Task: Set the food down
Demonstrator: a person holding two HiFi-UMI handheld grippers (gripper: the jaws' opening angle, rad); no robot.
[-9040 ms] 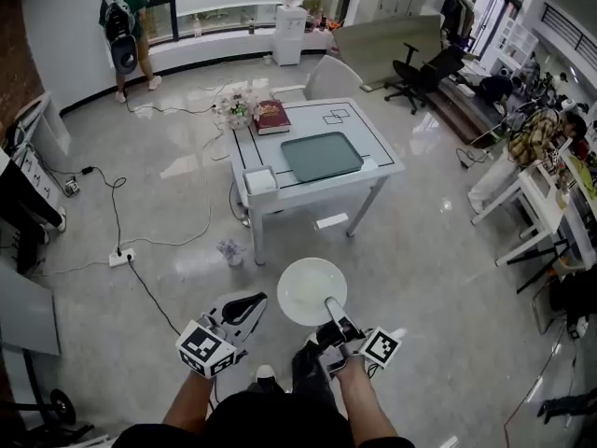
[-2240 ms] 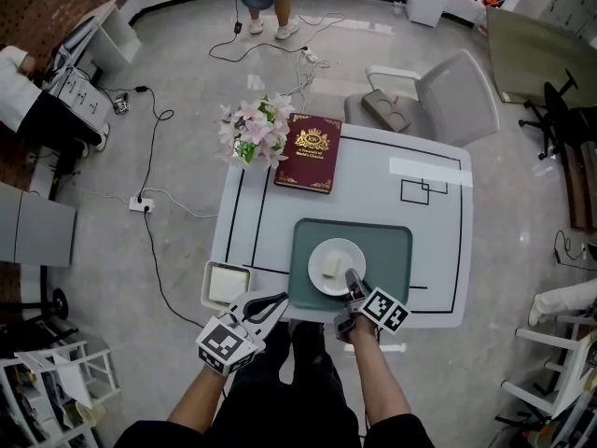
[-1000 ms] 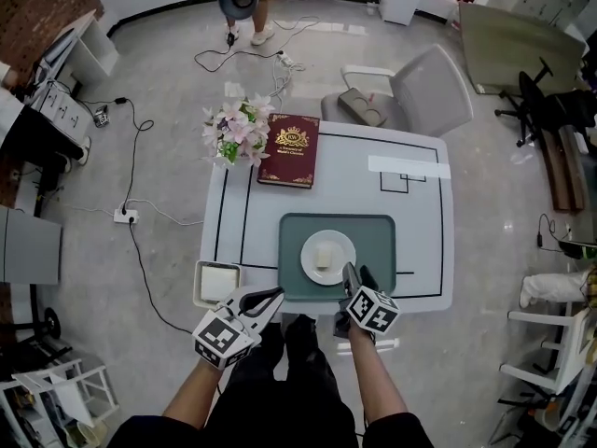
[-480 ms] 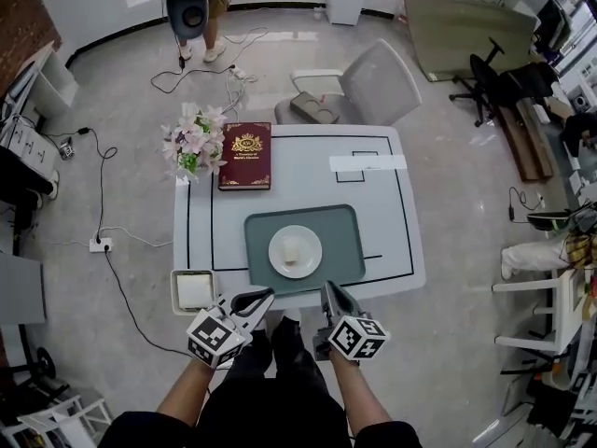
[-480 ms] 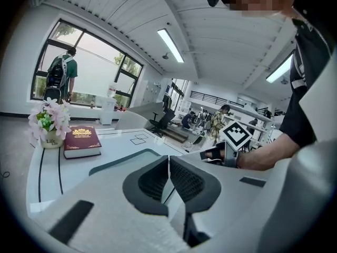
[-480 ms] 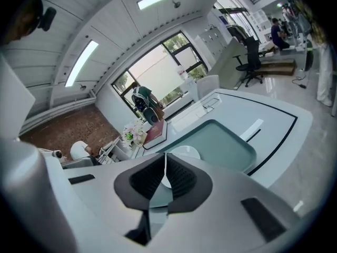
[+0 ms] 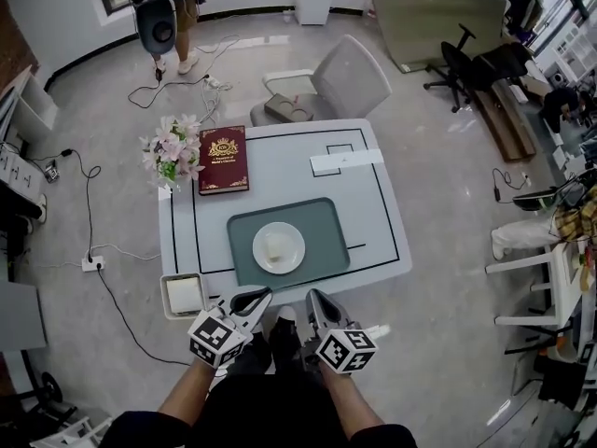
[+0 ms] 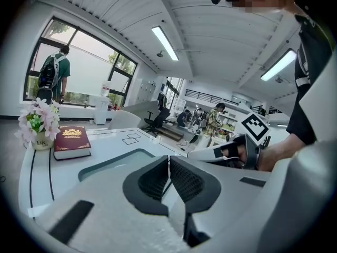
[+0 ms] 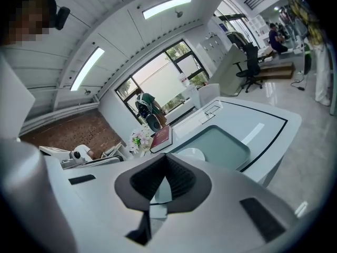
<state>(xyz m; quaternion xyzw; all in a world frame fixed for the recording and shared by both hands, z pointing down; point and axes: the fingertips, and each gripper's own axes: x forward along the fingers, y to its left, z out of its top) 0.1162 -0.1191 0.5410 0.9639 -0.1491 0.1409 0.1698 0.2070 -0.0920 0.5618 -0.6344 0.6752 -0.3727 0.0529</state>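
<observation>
A white plate (image 7: 289,249) with a pale piece of food (image 7: 273,247) rests on the green tray (image 7: 326,231) on the white table (image 7: 373,213). Both grippers hang off the table's near edge, apart from the plate. My right gripper (image 7: 312,295) is shut with nothing between its pads; in the right gripper view its jaws (image 9: 166,158) meet, and the plate (image 9: 192,154) lies beyond them. My left gripper (image 7: 259,294) is also shut and empty, its pads touching (image 8: 168,158).
A dark red book (image 7: 222,160) and a flower vase (image 7: 171,149) stand at the table's left. A small white box (image 7: 184,295) sits at the near left corner. A grey chair (image 7: 336,77) stands behind the table. A person (image 7: 159,7) stands by the window.
My right gripper has drawn back from the plate's rim to off the table's near edge and its jaws have come together. The plate stays on the tray. The left gripper has kept its place.
</observation>
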